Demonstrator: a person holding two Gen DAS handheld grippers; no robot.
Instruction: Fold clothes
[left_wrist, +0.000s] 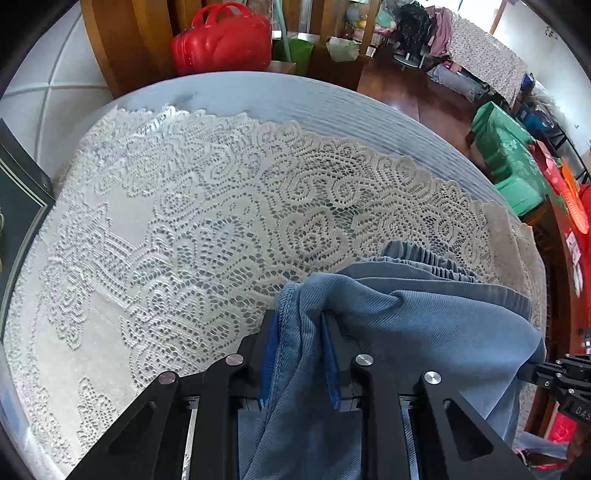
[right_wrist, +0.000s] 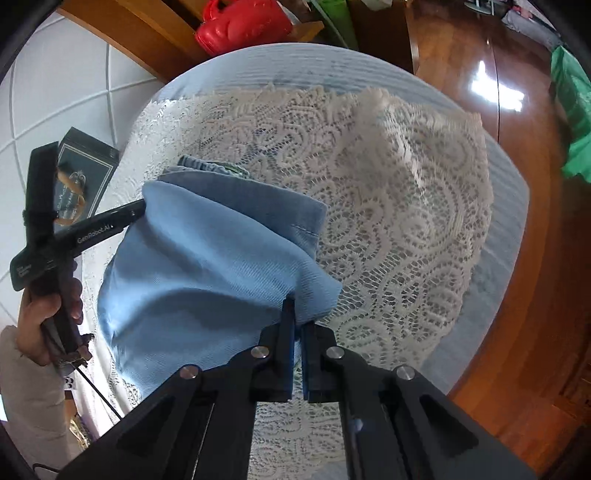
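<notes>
A blue denim garment (left_wrist: 406, 325) with an elastic waistband hangs between both grippers above a round table with a white lace cloth (left_wrist: 184, 221). My left gripper (left_wrist: 299, 317) is shut on a bunched hem of the garment. My right gripper (right_wrist: 297, 325) is shut on another edge of the garment (right_wrist: 207, 273). In the right wrist view the left gripper (right_wrist: 140, 210) shows at the garment's far left edge. In the left wrist view the right gripper (left_wrist: 532, 373) shows at the right edge, holding the cloth. The waistband end rests on the lace.
A dark box (right_wrist: 85, 173) lies at the table's left edge. A red bag (left_wrist: 221, 40) stands behind the table. Green boxes (left_wrist: 509, 162) and a wooden floor (right_wrist: 517, 184) lie to the right. The lace cloth (right_wrist: 406, 184) has a raised fold at its far side.
</notes>
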